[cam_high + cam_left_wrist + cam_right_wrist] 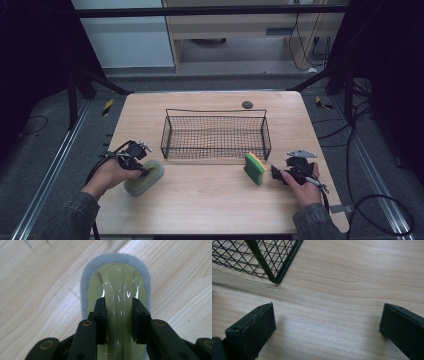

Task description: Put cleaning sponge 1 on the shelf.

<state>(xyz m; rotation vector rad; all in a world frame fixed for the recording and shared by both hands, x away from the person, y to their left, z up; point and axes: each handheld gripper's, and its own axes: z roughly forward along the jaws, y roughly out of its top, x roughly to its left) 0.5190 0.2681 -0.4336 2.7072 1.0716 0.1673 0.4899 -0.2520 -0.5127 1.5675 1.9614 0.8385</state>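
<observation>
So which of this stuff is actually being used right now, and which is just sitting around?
In use:
left gripper, shut on the scrubber's handle
grey scrubber
wire basket, probably where it goes

Lying about:
green and yellow sponge
right gripper, open, holding nothing
dark round spot on the table

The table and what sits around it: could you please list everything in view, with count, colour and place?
scrubber: one, pale yellow-green handle on a grey pad, front left of the table, handle clamped in the left gripper
sponge: one, yellow and green, standing on edge, front right, apart from the right gripper
basket: one, black wire mesh, middle of the table, nothing in it
disc: one, dark, small, behind the basket
table: one, light wood
left gripper: black, shut on the scrubber's handle
right gripper: black, jaws wide apart over bare wood
hands: two, one on each gripper, dark sleeves
</observation>
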